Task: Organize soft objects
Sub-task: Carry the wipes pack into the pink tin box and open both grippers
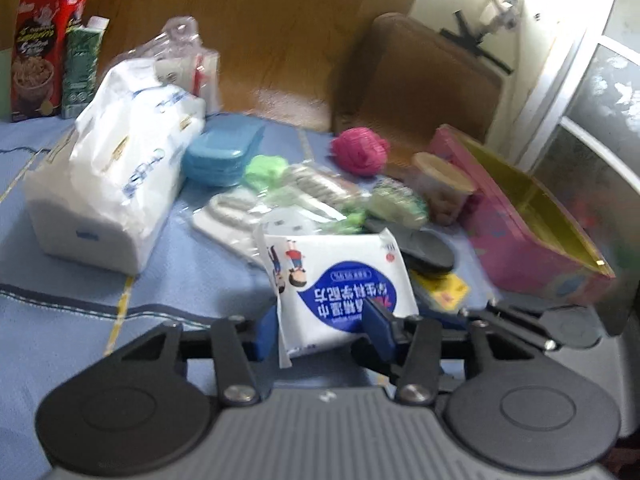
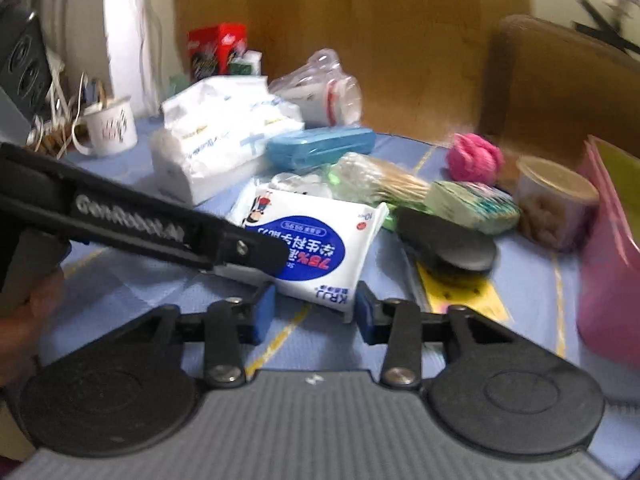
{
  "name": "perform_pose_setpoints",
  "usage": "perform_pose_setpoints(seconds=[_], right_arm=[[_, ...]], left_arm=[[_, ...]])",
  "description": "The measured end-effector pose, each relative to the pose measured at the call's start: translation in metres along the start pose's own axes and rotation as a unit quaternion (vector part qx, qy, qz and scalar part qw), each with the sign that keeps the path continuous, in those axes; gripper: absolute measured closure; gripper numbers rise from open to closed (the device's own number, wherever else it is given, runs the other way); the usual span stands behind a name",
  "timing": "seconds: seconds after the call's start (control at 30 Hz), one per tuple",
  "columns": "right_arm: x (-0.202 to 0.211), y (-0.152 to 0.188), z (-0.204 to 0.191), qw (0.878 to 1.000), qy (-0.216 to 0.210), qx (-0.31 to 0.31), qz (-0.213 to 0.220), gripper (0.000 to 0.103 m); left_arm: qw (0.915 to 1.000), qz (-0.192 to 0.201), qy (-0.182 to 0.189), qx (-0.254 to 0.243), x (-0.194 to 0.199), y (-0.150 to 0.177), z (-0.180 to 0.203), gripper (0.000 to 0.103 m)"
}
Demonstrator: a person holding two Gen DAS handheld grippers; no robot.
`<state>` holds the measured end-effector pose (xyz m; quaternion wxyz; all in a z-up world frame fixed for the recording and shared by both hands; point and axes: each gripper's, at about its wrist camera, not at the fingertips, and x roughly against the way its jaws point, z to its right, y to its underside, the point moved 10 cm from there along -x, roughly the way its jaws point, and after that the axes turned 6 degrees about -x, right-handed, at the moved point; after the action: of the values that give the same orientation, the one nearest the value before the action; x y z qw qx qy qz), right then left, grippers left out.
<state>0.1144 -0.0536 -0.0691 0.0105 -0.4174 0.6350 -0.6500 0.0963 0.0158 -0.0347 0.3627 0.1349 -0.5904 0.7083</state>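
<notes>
We see the left gripper (image 1: 326,330) clamped on one soft white-and-blue wipes pack (image 1: 340,280), its two blue pads pressing the pack's near edge. The right gripper (image 2: 316,308) has its two pads either side of the pack's corner; we cannot tell whether they touch it. Behind the pack lie one black oval brush (image 2: 448,246), one crinkly cotton-swab bag (image 2: 380,182), one blue plastic case (image 2: 320,148), one large tissue pack (image 1: 116,184), one pink yarn ball (image 1: 360,152) and one pink box (image 1: 532,236) on the blue cloth (image 1: 80,352).
</notes>
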Motion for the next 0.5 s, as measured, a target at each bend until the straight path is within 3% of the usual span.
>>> perform_pose_setpoints(seconds=[0.23, 0.37, 0.5], right_arm=[[0.058, -0.029, 0.055, 0.992, 0.075, -0.031, 0.092, 0.062], [0.095, -0.042, 0.121, 0.980, 0.137, -0.066, 0.128, 0.062], [0.113, -0.045, 0.178, 0.969, 0.193, -0.085, 0.130, 0.059]], left_arm=[[0.9933, 0.047, 0.048, -0.094, 0.007, -0.058, 0.090, 0.059], [0.9821, 0.060, 0.092, -0.153, -0.022, -0.088, 0.162, 0.059], [0.9763, 0.053, 0.122, -0.171, -0.061, -0.101, 0.215, 0.058]])
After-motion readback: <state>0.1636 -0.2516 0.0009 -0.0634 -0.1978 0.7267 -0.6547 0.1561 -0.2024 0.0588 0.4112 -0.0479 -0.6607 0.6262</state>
